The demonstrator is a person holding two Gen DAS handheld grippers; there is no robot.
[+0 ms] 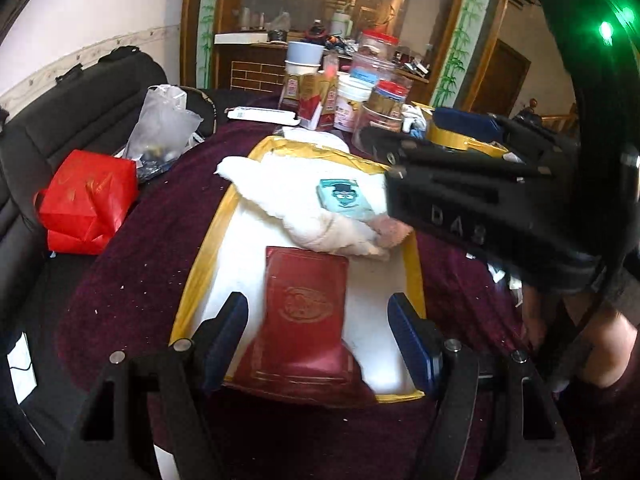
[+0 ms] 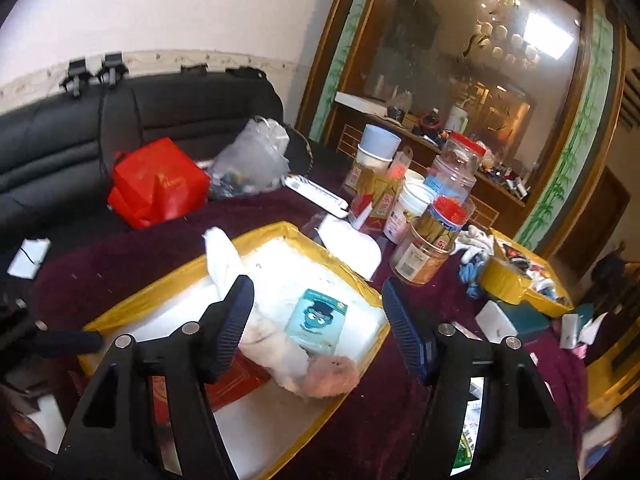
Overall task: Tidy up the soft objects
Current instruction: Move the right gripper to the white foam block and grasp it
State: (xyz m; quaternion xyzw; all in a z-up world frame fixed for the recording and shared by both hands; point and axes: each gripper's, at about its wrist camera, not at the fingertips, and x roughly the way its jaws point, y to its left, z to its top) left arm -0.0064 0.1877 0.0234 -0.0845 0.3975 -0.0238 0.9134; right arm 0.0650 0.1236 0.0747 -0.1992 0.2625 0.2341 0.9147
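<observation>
left gripper [image 1: 318, 322] hovers with jaws apart and nothing between the pads, above a red booklet [image 1: 306, 312] on a white tray with yellow rim [image 1: 192, 276]. right gripper [image 2: 318, 322], jaws apart and empty, hangs over the white plush toy [image 2: 280, 344], which lies in the tray at the booklet's twelve o'clock, a blue card [image 2: 318, 322] on top.

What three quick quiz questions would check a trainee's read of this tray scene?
1. True or false: the blue packet lies on the white plush toy.
2. What lies between the left gripper fingers: A red booklet, B red bag, C jar?
3. Is the right gripper holding anything?

Key: 1 true; 2 A, not pinched; 3 no, its jaws are open and empty above the yellow-rimmed tray.
</observation>
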